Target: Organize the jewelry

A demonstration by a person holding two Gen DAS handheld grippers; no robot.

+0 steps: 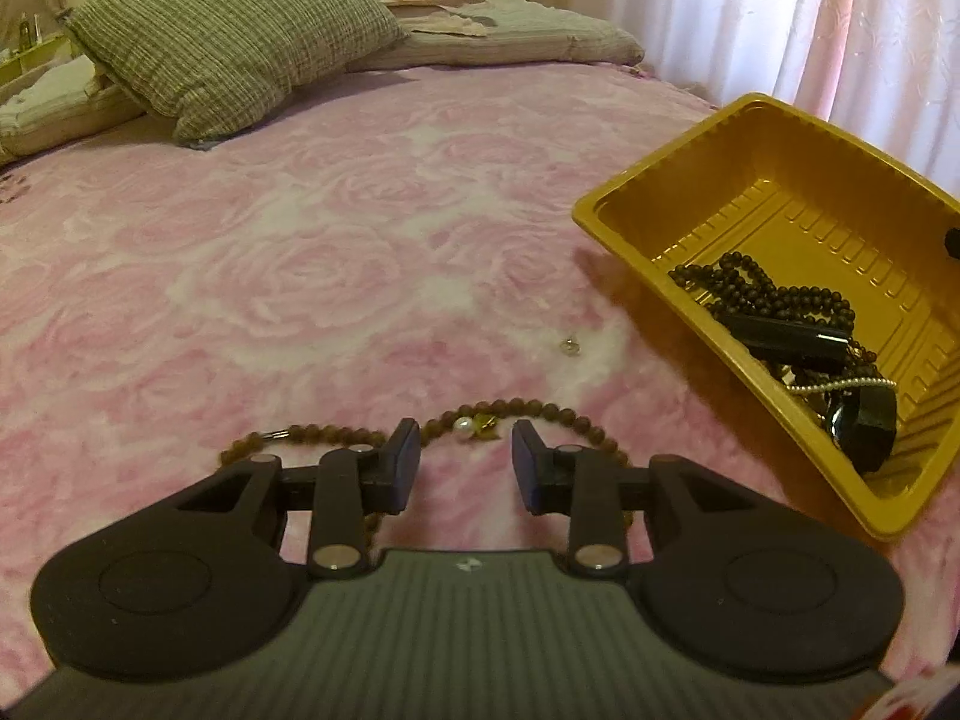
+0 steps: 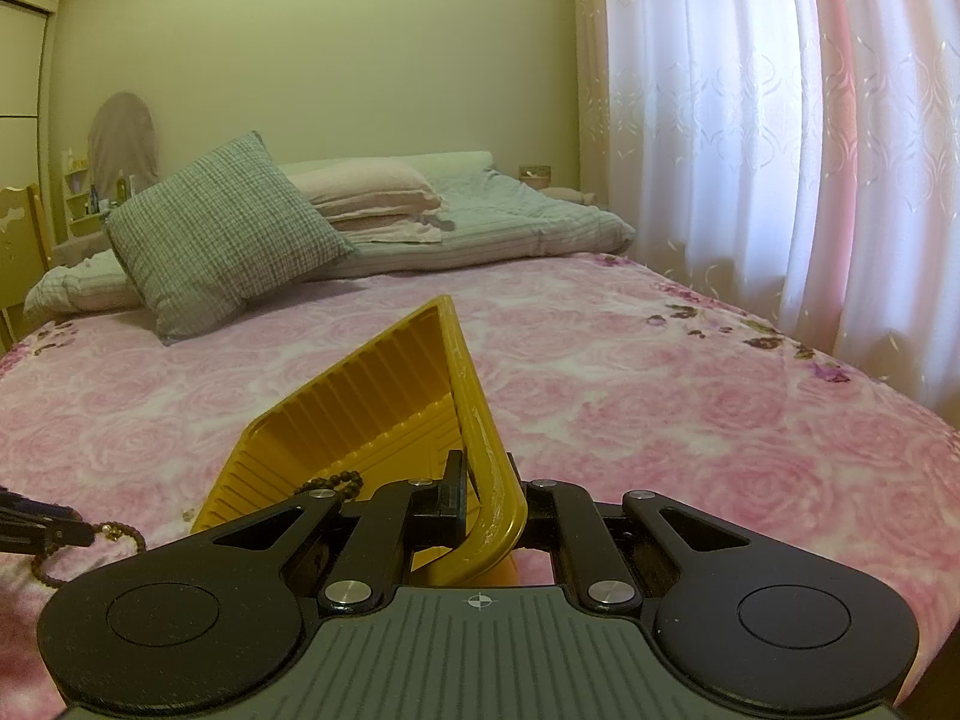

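The left claw [image 1: 465, 462] is hovering low over the bed [image 1: 300, 252], its fingers spread apart with nothing between them. Just ahead of its fingertips a brown bead necklace [image 1: 528, 408] is lying in a loose curve on the pink rose-patterned blanket, a white pearl [image 1: 461, 425] and a small yellowish charm sitting at the middle of the strand. A little farther on, a tiny silver earring [image 1: 569, 346] is resting alone on the blanket, near the tray's near corner.

To the right, the yellow plastic tray [image 1: 636, 240] is sitting tilted, holding a tangle of dark beads [image 1: 774, 294], a thin pearl chain and glossy black pieces. The right claw [image 2: 486, 495] is clenched on the tray's rim [image 2: 480, 450], one finger inside the wall and one outside.

Beyond, a checked green cushion [image 1: 234, 30] is leaning against folded bedding at the head of the bed, and white and pink curtains [image 2: 780, 150] are hanging along the right.
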